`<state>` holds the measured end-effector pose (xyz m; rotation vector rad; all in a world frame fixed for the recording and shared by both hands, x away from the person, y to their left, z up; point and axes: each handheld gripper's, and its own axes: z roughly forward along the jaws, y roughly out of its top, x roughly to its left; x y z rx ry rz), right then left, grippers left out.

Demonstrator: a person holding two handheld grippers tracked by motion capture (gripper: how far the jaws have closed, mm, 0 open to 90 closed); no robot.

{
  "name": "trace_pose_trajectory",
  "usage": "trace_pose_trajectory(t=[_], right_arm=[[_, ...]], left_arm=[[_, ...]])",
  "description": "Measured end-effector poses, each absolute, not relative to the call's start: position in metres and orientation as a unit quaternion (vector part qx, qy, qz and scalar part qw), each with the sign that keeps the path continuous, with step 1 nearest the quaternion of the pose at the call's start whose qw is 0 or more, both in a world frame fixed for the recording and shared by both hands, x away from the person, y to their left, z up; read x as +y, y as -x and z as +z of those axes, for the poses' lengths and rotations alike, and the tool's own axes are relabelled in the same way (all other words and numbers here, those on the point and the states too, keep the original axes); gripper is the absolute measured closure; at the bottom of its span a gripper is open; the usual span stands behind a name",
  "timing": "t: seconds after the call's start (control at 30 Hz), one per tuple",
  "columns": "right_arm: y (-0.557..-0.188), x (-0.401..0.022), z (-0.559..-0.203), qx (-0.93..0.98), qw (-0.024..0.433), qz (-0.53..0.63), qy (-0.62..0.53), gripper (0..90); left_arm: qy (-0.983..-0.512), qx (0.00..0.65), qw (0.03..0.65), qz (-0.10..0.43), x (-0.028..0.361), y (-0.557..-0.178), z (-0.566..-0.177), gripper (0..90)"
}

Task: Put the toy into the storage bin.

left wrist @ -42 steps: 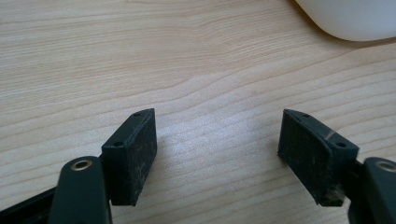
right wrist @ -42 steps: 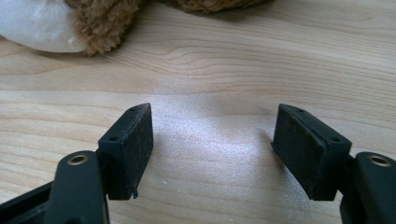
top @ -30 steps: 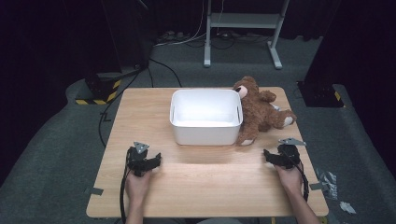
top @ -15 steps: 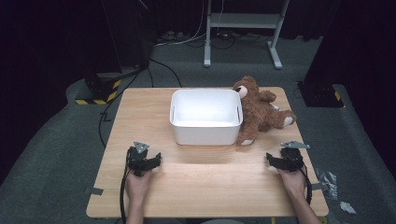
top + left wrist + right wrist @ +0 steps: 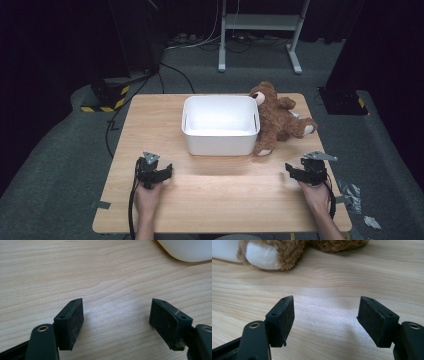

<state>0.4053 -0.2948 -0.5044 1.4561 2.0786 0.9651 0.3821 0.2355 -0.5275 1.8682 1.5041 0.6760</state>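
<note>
nothing begun in earnest yet, judging by how things lie; brown teddy bear (image 5: 280,120) lying on the bench (image 5: 225,200), pressed against the right wall of the white tub (image 5: 220,140), head level with the tub's far right corner, one white-soled foot (image 5: 262,258) just off its near right corner; tub standing mid-bench, nothing visible inside it; bear untouched by either tool.

right tool (image 5: 295,172) resting on the bench nearer the person than the tub and off to its right, aimed toward the bear's foot but apart from it; jaws wide apart though just drawn in a little, bare wood between the pads (image 5: 284,320), gripping nothing.

left tool (image 5: 165,172) resting on the bench nearer the person than the tub's left corner; jaws spread wide, pads (image 5: 73,322) over bare wood, gripping nothing; a corner of the tub at the top of the left gripper view.

likely work, as a guess: bear into the tub; all of it left to do — reach, grasp, lift over the rim, release.
</note>
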Motion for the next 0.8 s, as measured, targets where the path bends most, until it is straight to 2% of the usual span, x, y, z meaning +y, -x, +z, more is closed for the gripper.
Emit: trace_pose_trajectory(t=[0.13,0.43,0.8], right_arm=[[-0.405,-0.297,-0.501,0.748,0.209,0.357,-0.518,30.1],[-0.403,-0.293,-0.492,0.748,0.211,0.371,-0.508,23.9],[-0.402,-0.287,-0.476,0.761,0.203,0.384,-0.481,22.1]], left_arm=[[-0.710,0.573,0.319,0.257,0.235,-0.382,-0.527,27.3],[-0.710,0.572,0.319,0.257,0.236,-0.382,-0.527,27.4],[-0.709,0.574,0.319,0.257,0.235,-0.382,-0.527,27.6]])
